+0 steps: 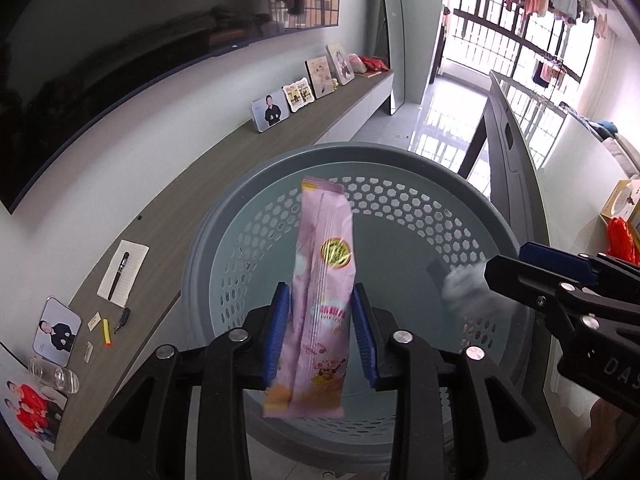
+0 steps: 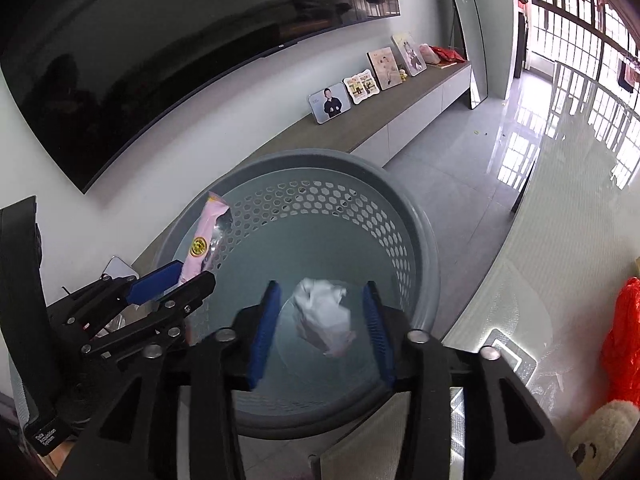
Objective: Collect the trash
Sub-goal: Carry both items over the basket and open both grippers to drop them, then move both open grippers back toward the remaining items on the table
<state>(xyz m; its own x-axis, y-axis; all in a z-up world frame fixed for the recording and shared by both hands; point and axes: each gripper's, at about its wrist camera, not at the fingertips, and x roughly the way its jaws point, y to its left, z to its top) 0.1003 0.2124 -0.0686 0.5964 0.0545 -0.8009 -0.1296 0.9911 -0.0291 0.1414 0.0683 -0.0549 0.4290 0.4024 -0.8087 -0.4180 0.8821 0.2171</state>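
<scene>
A round grey-blue perforated bin [image 1: 360,156] [image 2: 300,158] stands below both grippers. A long pink snack wrapper [image 1: 324,240] [image 2: 208,228] stands upright between the blue pads of my left gripper [image 1: 320,292] [image 2: 196,272]. The pads stand slightly off its edges, and its lower end is blurred. A crumpled white paper wad [image 2: 324,316] [image 1: 460,284] hangs over the bin's bottom between the jaws of my right gripper [image 2: 322,286] [image 1: 506,258], with clear gaps on both sides and blurred. Both grippers are open.
A low wooden console [image 1: 224,168] runs along the wall behind the bin, with photo frames [image 1: 270,110], a pen on a notepad [image 1: 120,274] and small items. A large TV [image 2: 160,52] hangs above. A glass table [image 2: 560,240], red bag [image 2: 624,340] and plush toy [image 2: 600,432] lie on the right.
</scene>
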